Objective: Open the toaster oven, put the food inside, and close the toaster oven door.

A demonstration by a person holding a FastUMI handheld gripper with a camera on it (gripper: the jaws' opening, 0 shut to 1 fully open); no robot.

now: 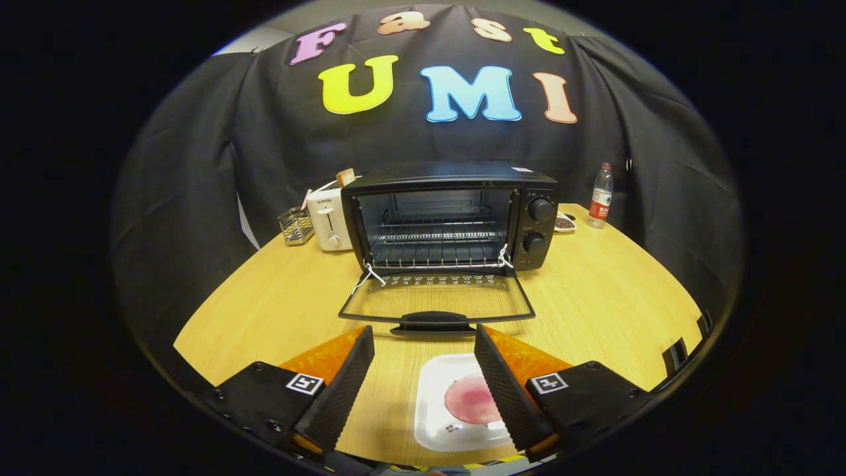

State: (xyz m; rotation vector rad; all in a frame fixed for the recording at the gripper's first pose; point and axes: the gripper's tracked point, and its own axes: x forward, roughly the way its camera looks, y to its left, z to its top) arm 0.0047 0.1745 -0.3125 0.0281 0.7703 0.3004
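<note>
Plate [436, 403] below open tongs [424, 340], oven door [436, 301] down.

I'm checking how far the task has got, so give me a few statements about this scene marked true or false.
1. The toaster oven door is shut. False: it lies folded down flat on the table.
2. The tool is open, holding nothing. True.
3. The food sits on the oven rack. False: it lies on a white tray between the fingers.
4. A white toaster stands beside the oven. True.
5. A water bottle stands on the table. True.
</note>
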